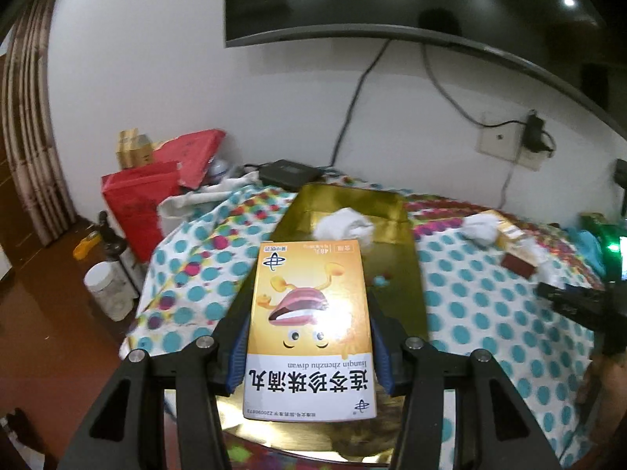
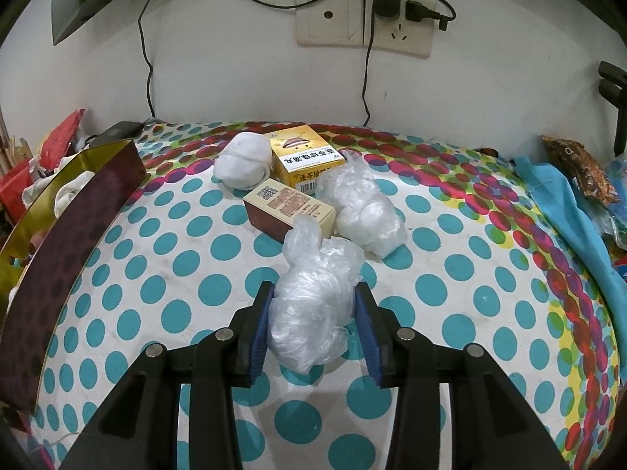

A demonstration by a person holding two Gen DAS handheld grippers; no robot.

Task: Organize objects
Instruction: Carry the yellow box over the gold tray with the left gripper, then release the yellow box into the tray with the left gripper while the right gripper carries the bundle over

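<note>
Behind held orange box (image 1: 309, 321), gold tray (image 1: 395, 211) partly hidden.

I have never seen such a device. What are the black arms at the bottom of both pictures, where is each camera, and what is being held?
The black arms are two handheld grippers, each carrying its own camera that looks along its fingers. In the left camera's picture, the left gripper clamps an orange medicine box above a gold tray that has a white bundle inside. In the right camera's picture, the right gripper squeezes a clear plastic bag. Behind it, on the dotted tablecloth, lie a second bag, two small boxes and a white bundle.
</note>
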